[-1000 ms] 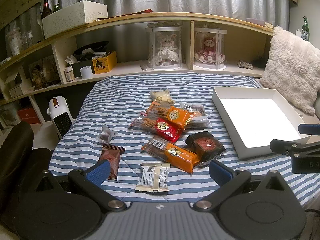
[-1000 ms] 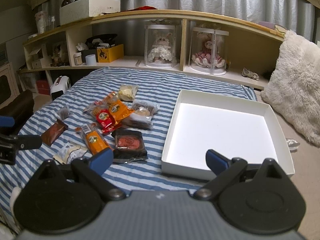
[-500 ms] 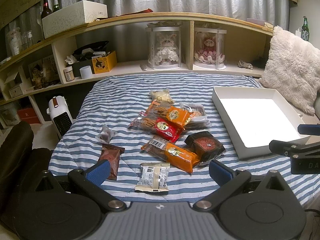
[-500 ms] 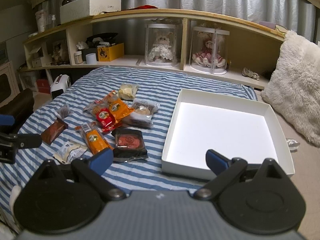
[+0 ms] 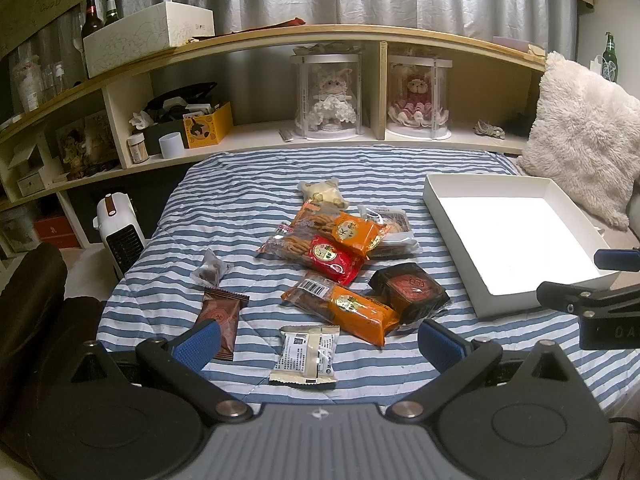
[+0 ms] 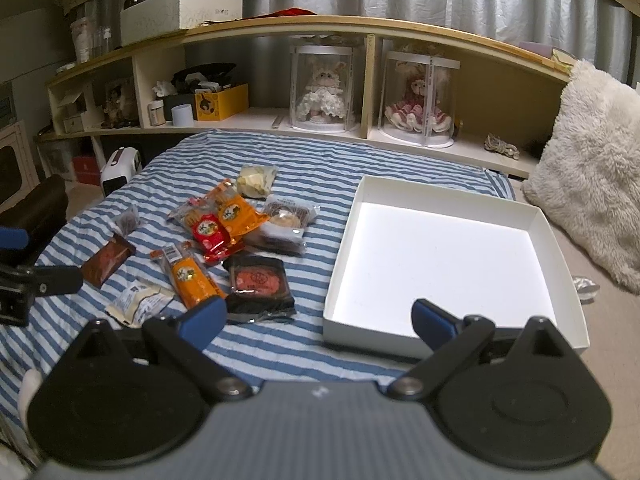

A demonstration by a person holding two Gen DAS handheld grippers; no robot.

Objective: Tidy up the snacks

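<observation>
Several wrapped snacks lie on a blue-striped bedspread (image 5: 240,184): a white packet (image 5: 306,354), an orange packet (image 5: 344,306), a black packet (image 5: 410,290), a red packet (image 5: 316,254), a brown packet (image 5: 220,318). An empty white box (image 5: 448,220) sits to their right. My left gripper (image 5: 318,344) hangs open just above the white packet. Over the box's near edge (image 6: 360,332) my right gripper (image 6: 318,316) stands open, holding nothing. The black packet (image 6: 260,280) and orange packet (image 6: 190,276) lie left of the box (image 6: 344,248).
A wooden shelf (image 5: 320,36) runs behind the bed with two dolls in clear cases (image 5: 330,98), a yellow box (image 5: 206,126) and bottles. A fluffy cushion (image 5: 580,136) leans at the right. A small white heater (image 5: 118,232) stands left of the bed.
</observation>
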